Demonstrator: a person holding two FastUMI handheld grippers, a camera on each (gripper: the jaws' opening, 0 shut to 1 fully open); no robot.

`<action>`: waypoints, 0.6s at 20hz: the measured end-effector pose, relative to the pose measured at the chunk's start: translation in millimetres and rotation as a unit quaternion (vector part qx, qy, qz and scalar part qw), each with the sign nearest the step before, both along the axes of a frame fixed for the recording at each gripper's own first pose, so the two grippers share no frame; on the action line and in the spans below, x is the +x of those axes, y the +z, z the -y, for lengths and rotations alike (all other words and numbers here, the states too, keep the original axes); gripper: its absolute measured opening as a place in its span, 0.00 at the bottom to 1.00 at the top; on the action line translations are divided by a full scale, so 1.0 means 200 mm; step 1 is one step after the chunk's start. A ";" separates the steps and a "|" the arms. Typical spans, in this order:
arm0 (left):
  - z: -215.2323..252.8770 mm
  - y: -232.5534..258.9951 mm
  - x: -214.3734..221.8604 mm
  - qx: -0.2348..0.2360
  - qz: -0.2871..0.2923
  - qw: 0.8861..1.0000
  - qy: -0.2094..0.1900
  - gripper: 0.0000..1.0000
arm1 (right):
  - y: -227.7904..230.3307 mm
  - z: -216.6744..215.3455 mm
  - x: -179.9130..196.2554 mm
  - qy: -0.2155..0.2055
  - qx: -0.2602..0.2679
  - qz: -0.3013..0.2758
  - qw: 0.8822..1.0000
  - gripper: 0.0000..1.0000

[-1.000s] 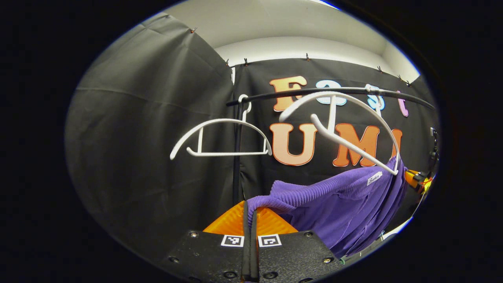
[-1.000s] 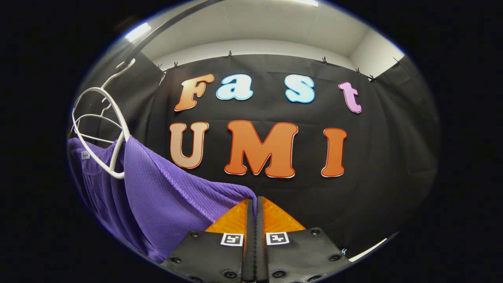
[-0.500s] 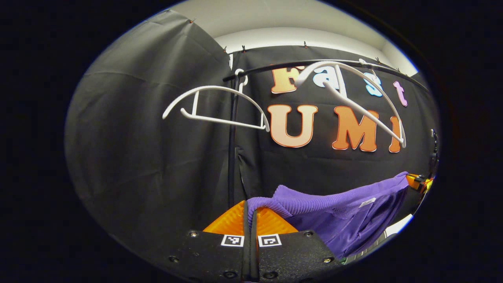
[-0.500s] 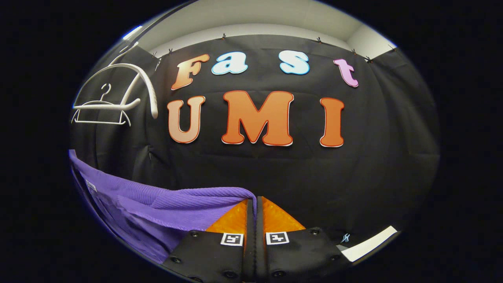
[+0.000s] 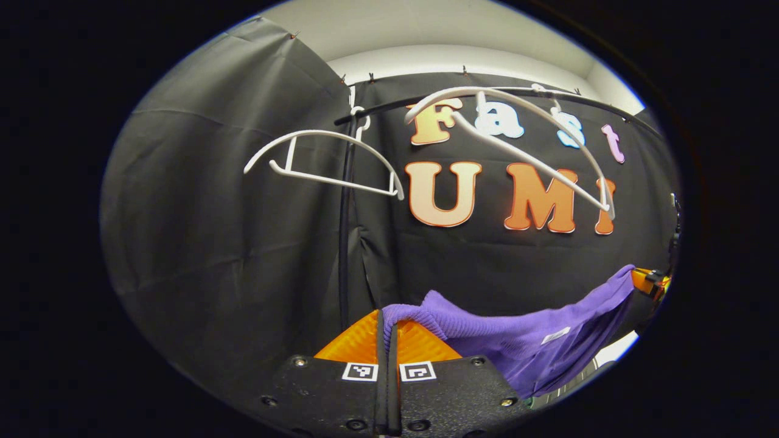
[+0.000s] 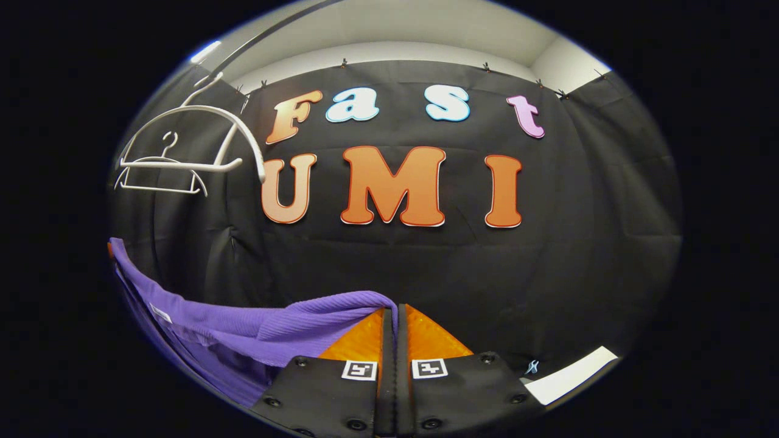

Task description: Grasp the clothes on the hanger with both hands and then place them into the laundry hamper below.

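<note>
Left gripper [image 5: 387,319] and right gripper [image 6: 392,316] each clenched on purple garment [image 5: 535,322], stretched between them below two bare hangers [image 5: 322,161]; hamper possibly below, unseen.

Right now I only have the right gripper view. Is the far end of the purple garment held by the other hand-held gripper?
Observer: Yes. In the left gripper view, the left hand-held gripper is shut on the purple garment, with fabric folded over its fingertips.
Operator: Is anything close to that gripper?
Observer: A black upright pole stands just beyond its fingers, slightly to their left.
Operator: How does the cloth run between the two grippers?
Observer: It sags as a band from the left fingers and rises to your right hand-held gripper at the far right edge.
</note>
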State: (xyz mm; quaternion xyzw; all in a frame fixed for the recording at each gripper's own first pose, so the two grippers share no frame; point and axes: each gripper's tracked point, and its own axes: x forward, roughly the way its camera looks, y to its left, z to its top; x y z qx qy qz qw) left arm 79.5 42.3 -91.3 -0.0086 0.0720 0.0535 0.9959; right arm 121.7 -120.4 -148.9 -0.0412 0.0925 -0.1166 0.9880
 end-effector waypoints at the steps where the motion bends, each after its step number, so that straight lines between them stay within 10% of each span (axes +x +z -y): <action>1: 0.06 0.01 -0.01 -0.001 0.001 1.000 -0.010 0.00 | 0.00 -0.03 -0.02 0.004 0.004 0.002 1.000 0.08; 12: 0.62 -0.04 0.05 -0.008 -0.006 0.996 -0.094 0.00 | -0.08 -0.32 -0.09 0.046 0.037 -0.003 0.998 0.07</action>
